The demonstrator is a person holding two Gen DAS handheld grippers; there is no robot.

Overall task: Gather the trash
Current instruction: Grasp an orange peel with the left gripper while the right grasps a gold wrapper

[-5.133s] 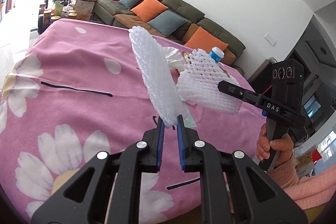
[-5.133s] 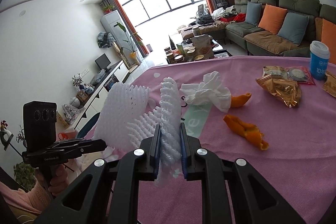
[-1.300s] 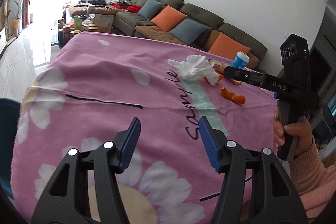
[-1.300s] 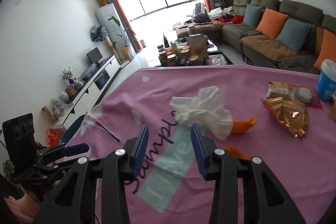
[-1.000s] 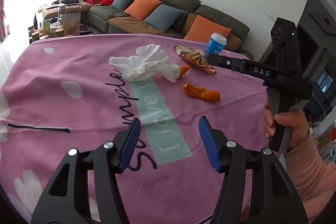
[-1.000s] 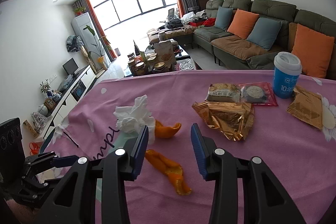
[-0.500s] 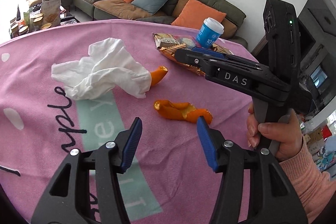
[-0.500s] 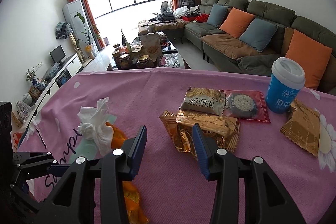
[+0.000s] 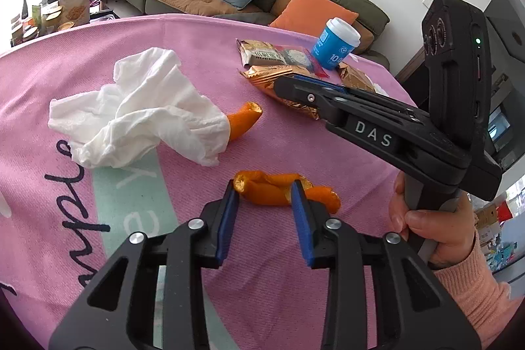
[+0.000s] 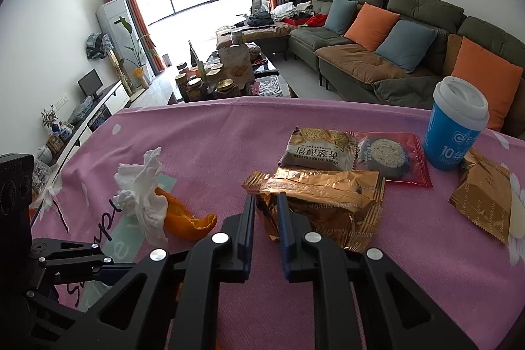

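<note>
A curled orange peel [image 9: 270, 195] lies on the pink tablecloth [image 9: 203, 48]. My left gripper [image 9: 265, 187] straddles its left part; the jaws are closing, and the peel's end sits at the left pad. My right gripper [image 10: 265, 202] has its jaws closing on the crumpled corner of a gold snack wrapper [image 10: 321, 189], which fills the narrow gap. In the left wrist view the right gripper [image 9: 279, 84] lies flat on that gold wrapper [image 9: 292, 104]. A crumpled white tissue [image 9: 137, 113] half covers a second peel [image 9: 244, 120].
Beyond the gold wrapper lie a cracker packet [image 10: 316, 151], a red cookie packet [image 10: 388, 158] and another gold wrapper [image 10: 482, 195]. A blue paper cup [image 10: 454, 133] stands at the far right. A hand and pink sleeve [image 9: 459, 268] hold the right gripper. A sofa stands behind the table.
Both grippers moved forward and lower over the table. The left jaws narrowed around the orange peel. The right jaws went from wide apart to nearly together on the gold wrapper's corner.
</note>
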